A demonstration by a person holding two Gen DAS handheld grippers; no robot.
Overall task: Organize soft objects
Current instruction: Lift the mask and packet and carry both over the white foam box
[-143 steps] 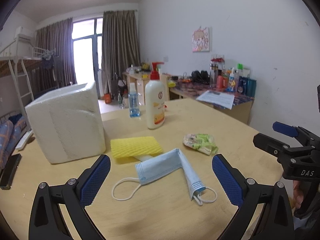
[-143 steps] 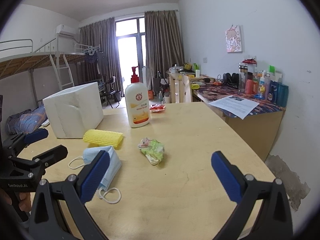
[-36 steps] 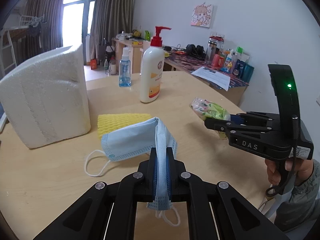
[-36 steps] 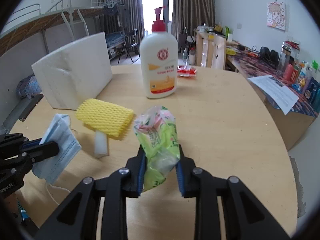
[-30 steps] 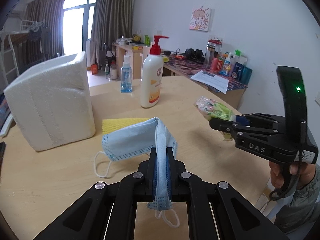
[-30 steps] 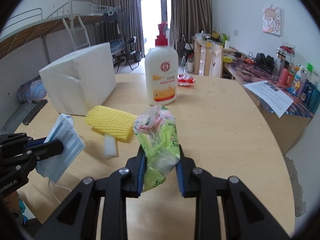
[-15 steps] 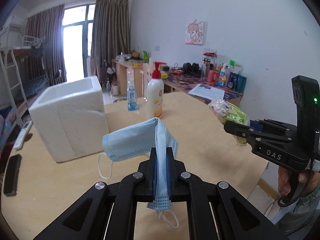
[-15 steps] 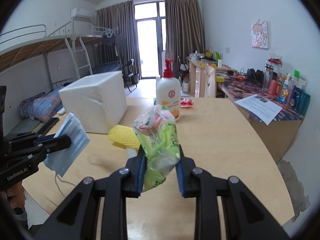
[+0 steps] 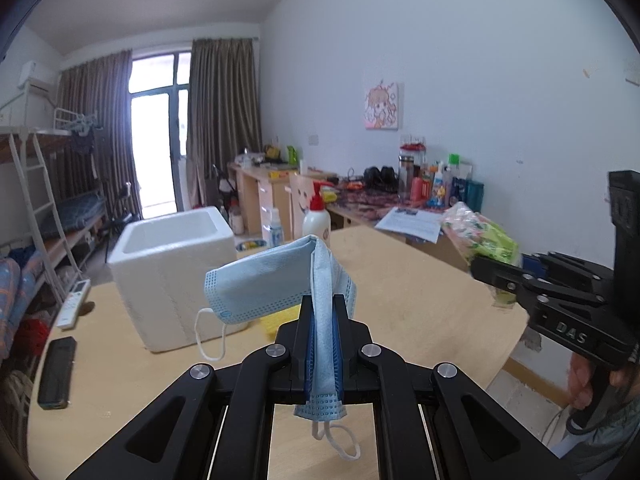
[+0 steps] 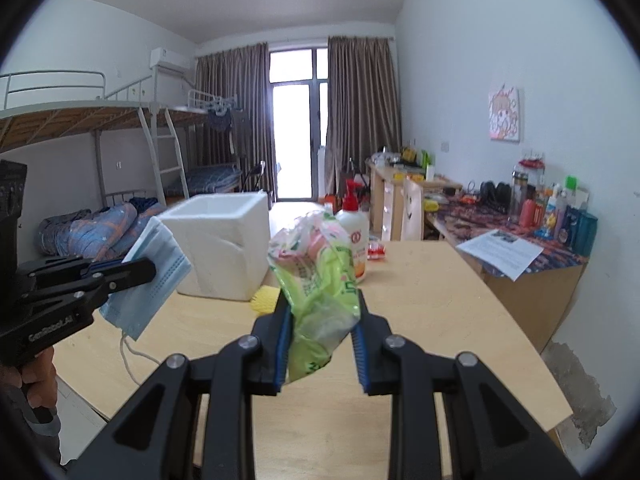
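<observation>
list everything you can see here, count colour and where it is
face mask: 1, light blue, clamped in the left gripper, off the table
snack packet: 1, green and pink, clamped in the right gripper, off the table
foam box: 1, white, open top, on the table, left side
yellow foam net: 1, yellow, on the table by the foam box, mostly hidden
pump bottle: 1, white with red pump, on the table, far side
spray bottle: 1, clear blue, beside the pump bottle
phone: 1, black, on the table's left edge
table: 1, light wood
left hand-held gripper: 1, black, blue pads, shut on the mask
right hand-held gripper: 1, black, blue pads, shut on the packet
</observation>
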